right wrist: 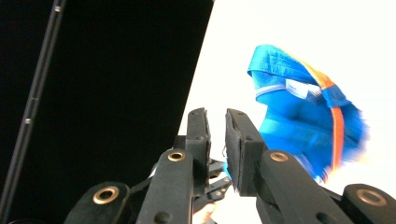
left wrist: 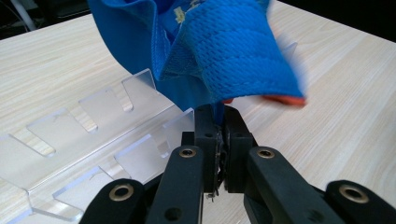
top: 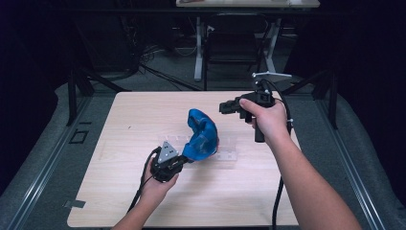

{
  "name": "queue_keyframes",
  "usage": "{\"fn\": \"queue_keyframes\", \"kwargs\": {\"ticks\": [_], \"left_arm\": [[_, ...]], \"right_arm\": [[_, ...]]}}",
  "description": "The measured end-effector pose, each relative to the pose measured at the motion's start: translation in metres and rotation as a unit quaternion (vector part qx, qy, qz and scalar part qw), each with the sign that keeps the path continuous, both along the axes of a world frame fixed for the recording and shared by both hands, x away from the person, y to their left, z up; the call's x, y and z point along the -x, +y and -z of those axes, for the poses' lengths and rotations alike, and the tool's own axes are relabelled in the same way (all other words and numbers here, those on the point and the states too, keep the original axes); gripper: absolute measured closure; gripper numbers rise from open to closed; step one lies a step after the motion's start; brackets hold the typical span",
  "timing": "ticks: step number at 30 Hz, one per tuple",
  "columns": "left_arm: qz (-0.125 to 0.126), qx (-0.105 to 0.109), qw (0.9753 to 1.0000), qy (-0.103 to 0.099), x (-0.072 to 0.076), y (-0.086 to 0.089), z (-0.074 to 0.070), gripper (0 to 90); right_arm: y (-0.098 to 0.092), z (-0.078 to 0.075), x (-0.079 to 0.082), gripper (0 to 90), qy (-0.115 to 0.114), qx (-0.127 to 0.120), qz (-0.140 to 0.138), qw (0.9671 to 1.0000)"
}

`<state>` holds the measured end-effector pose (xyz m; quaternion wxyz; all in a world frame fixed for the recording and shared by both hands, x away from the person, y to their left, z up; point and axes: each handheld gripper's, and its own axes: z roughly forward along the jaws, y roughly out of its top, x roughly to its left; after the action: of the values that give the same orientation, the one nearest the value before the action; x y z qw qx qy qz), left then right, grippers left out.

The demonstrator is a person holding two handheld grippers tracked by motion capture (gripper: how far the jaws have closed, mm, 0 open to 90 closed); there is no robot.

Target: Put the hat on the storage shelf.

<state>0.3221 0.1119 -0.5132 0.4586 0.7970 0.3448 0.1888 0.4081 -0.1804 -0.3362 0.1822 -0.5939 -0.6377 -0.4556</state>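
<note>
Your left tongs (left wrist: 218, 122) are clamped tight on the lower edge of the blue mesh garment (top: 201, 134), and it hangs bunched above the desk (top: 129, 143), over the clear acrylic rack (left wrist: 93, 135) lying flat on the wood. You can see orange trim along one edge of the fabric in the right gripper view. Your right tongs (top: 224, 106) sit off to the side, well apart from the cloth, jaws nearly together with a narrow gap, holding nothing.
</note>
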Motion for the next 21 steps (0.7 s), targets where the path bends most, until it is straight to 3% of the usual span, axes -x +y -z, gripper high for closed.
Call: {"fn": "queue_keyframes", "kwargs": {"ticks": [8,15,21], "left_arm": [[-0.011,0.0,0.9999,0.008,-0.001,0.005,0.002,84.7],[-0.021,-0.004,0.9997,0.013,-0.001,0.01,0.006,81.9],[-0.03,0.002,0.9994,0.016,0.001,0.019,0.008,68.9]], "right_arm": [[-0.011,-0.001,0.003,77.8,-0.01,0.022,0.009,0.9997],[-0.015,0.001,0.004,77.1,-0.007,0.027,0.008,0.9996],[-0.019,0.002,0.007,76.6,-0.007,0.039,0.01,0.9992]]}}
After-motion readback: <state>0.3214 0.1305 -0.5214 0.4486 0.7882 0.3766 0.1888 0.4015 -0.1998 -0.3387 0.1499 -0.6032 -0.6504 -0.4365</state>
